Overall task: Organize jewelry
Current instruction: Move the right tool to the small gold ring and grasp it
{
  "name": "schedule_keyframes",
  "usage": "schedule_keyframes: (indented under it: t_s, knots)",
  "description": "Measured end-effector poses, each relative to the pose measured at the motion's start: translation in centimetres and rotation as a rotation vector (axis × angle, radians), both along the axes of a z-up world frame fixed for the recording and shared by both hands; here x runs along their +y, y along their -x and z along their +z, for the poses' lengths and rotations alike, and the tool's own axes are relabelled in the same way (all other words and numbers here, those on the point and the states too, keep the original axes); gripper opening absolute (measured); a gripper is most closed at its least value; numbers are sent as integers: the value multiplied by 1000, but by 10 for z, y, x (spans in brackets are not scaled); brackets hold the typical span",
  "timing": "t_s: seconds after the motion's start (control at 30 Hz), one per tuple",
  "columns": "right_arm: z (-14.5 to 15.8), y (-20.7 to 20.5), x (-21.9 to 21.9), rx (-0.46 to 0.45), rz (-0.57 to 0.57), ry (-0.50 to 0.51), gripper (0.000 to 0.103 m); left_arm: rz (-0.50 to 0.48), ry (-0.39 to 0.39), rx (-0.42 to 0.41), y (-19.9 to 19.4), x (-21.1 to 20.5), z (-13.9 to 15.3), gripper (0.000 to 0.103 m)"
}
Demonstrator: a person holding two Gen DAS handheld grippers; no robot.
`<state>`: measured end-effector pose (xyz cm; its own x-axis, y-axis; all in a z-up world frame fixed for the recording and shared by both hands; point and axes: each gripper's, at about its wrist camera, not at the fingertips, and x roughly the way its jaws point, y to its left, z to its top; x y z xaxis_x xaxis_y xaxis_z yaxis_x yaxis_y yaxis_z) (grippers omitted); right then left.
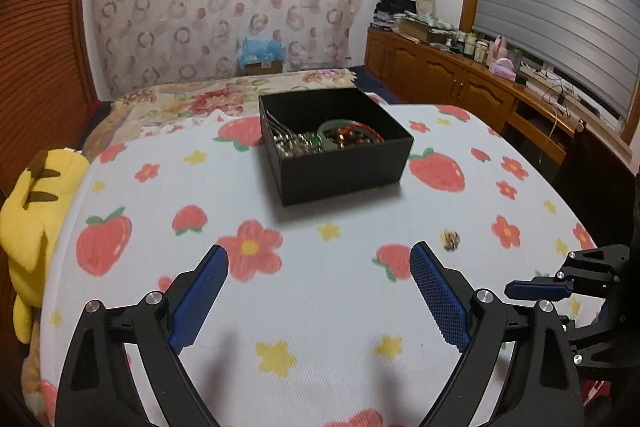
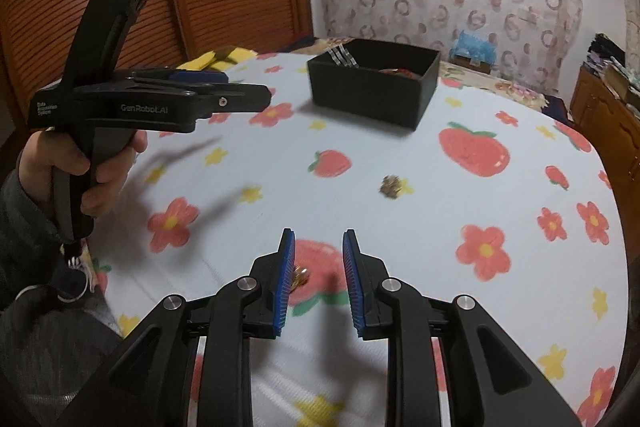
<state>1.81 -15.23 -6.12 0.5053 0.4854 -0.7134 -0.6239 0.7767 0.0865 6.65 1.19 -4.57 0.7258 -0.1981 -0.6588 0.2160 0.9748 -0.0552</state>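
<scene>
A black box [image 1: 344, 167] holding several jewelry pieces stands on the strawberry-print tablecloth [image 1: 320, 307]; it also shows in the right wrist view [image 2: 372, 95]. A small gold jewelry piece [image 1: 451, 239] lies loose on the cloth, also in the right wrist view [image 2: 391, 185]. Another small gold piece [image 2: 300, 277] lies on the cloth beside the right gripper's left pad. My left gripper [image 1: 319, 267] is open wide and empty. My right gripper [image 2: 319, 251] is open, hovering over the cloth; it shows at the right edge of the left wrist view [image 1: 540, 287].
A yellow plush toy [image 1: 32, 227] sits at the table's left edge. A bed with floral cover [image 1: 224, 95] lies behind the table. Wooden cabinets [image 1: 460, 79] with clutter run along the right wall. The left gripper held in a hand [image 2: 152, 107] is at the left.
</scene>
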Motion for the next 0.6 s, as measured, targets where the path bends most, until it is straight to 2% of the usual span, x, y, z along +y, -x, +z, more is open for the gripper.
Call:
schedule_keyframes:
  t_s: [0.3,0.4,0.6]
  knots:
    - [-12,0,13,31,37,81,27,-17,12,31,8,-5,-10,89]
    - [-13,1,12,26,38,95,13,-26,8,40,8,-10,-13,89]
    - [-5,-5,-3,3,0,88,11,-60,2,67,2,-23,-20,89]
